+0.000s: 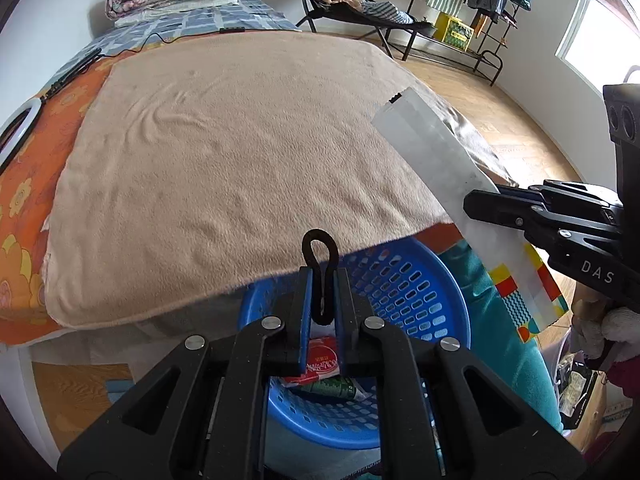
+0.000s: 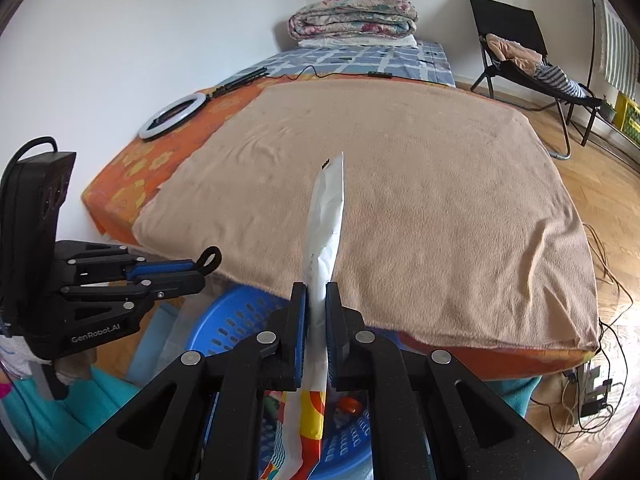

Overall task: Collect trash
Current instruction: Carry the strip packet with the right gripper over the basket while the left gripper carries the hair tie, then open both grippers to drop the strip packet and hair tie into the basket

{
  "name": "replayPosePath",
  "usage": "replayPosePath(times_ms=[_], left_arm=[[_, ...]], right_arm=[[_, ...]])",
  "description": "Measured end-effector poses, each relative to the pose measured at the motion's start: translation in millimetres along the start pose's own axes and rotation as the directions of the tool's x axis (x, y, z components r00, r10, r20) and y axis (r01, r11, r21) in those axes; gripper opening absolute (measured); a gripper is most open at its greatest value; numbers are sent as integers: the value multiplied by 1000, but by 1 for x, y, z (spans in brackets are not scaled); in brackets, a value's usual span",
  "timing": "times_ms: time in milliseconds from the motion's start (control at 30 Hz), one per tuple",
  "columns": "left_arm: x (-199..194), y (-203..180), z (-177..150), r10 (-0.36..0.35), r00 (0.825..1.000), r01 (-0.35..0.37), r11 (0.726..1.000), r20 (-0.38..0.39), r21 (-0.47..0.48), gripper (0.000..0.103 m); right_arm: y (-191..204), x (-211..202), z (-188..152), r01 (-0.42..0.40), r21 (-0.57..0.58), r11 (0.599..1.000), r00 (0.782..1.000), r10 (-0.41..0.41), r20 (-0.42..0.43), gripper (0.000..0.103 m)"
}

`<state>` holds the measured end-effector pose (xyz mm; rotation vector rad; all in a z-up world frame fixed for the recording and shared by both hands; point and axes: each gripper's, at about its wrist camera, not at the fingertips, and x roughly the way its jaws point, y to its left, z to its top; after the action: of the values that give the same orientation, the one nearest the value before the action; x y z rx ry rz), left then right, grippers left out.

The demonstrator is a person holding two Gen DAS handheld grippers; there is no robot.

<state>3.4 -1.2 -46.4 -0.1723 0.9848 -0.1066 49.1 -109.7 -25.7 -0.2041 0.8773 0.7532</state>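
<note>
A: Left gripper (image 1: pixel 321 298)?
B: Clamped on a black loop (image 1: pixel 319 269), above the blue basket (image 1: pixel 416 280).
A: Right gripper (image 2: pixel 316 312)?
B: Pinching a white wrapper (image 2: pixel 329 216) over the bed's tan blanket (image 2: pixel 420 184) edge.

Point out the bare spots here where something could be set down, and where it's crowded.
Free: the wide tan fleece blanket, bare from its near edge to the blue checked sheet. Partly free: the orange flowered strip on the wall side, where a white ring light lies. Crowded: the blue perforated plastic basket below both grippers, already holding wrappers.
</note>
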Motion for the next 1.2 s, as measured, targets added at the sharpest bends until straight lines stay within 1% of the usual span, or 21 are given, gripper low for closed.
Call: replayPosePath(times_ms=[200,367,567,800,1200], left_arm=[[16,-20,-23,-25,998,28,999,-61,38,8],[23,-31,-33,-32,996,37,998,-86,56,8],[33,-32,-43,-41,991,45,998,-130,34,8],[43,-31,-49,-42,985,45,999,-168,18,8],[53,-25,-53,-26,980,28,1000,-196,8,8]], right_arm=[[8,1,-26,-8,-14,1000,999,7,-42,7],[16,2,-41,-21,-42,999,997,18,-70,7],[23,12,-60,-48,-70,996,991,39,-127,7],[22,27,-76,-61,-71,996,981,47,-187,7],[13,48,-86,-51,-48,998,971,38,-237,7]])
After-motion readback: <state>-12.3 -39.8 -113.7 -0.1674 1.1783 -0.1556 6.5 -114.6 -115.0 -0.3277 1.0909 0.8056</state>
